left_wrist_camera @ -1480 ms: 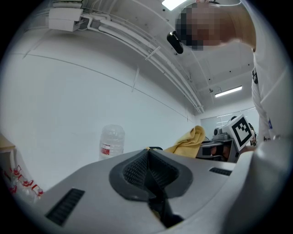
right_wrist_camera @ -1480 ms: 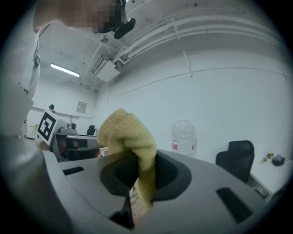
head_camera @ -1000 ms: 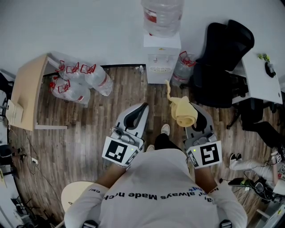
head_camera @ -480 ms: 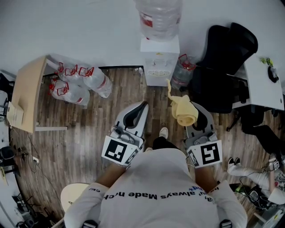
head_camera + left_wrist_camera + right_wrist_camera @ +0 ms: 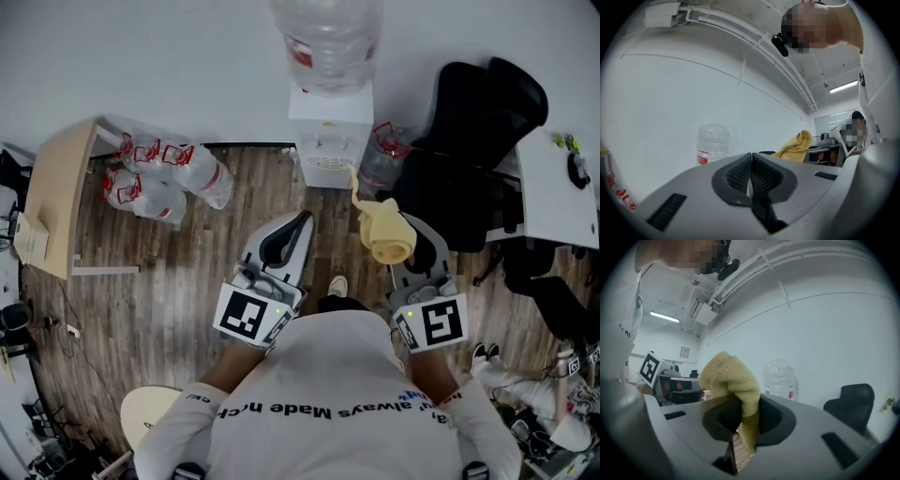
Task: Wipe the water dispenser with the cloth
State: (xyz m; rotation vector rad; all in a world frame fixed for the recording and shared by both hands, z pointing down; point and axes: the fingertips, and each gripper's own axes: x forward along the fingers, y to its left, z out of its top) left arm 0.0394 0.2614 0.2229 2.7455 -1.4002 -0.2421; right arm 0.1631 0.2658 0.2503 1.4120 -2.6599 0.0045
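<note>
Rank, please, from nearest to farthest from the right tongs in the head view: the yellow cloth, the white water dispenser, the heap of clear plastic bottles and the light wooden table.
1. Yellow cloth: clamped in the right tongs.
2. White water dispenser: ahead, by the wall.
3. Heap of clear plastic bottles: left, on the floor.
4. Light wooden table: far left, past the bottles.

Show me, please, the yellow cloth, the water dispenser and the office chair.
yellow cloth [image 5: 387, 239]: head view, bunched middle.
water dispenser [image 5: 328, 136]: head view, white front panel.
office chair [image 5: 487, 103]: head view, black backrest.
</note>
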